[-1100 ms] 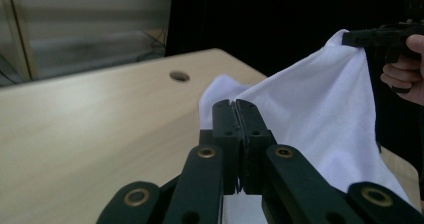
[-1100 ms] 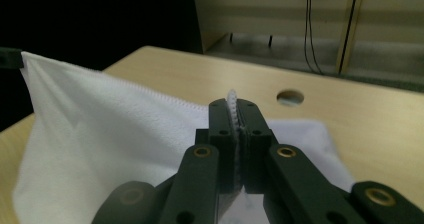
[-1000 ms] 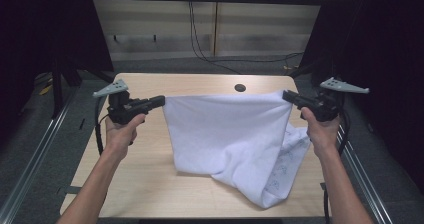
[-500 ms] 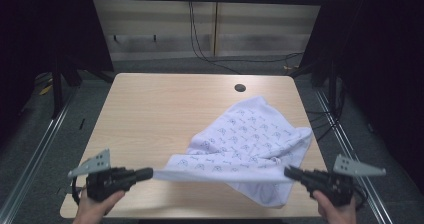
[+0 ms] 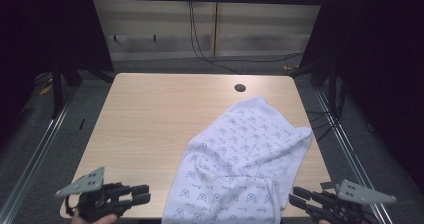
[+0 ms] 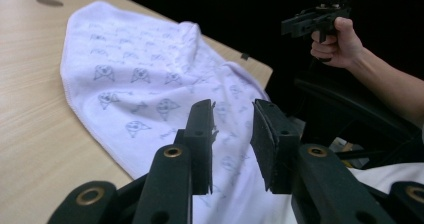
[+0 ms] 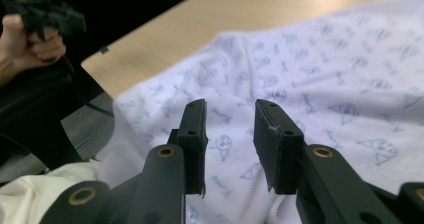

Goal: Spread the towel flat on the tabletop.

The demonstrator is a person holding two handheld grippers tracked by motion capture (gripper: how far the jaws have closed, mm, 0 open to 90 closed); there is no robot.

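Note:
A white cloth (image 5: 245,159) printed with small grey figures lies slack and rumpled on the right half of the wooden table (image 5: 150,114); its near part hangs over the front edge. My left gripper (image 5: 147,193) sits at the front left corner, open and holding nothing, its tips pointing at the cloth. My right gripper (image 5: 294,195) is off the front right corner, also open and holding nothing. In the left gripper view the jaws of the left gripper (image 6: 232,134) stand apart above the cloth (image 6: 140,69). In the right gripper view the right gripper (image 7: 230,134) gapes over the cloth (image 7: 325,74).
A round dark hole (image 5: 240,88) sits near the table's far edge. Cables (image 5: 200,39) hang along the back wall. Metal rails (image 5: 40,149) run on the floor beside the table. The left half of the tabletop is bare wood.
Both grippers pulled the stretched cloth from mid-table to the front edge, then let go. The cloth now lies slack, and both grippers are open.

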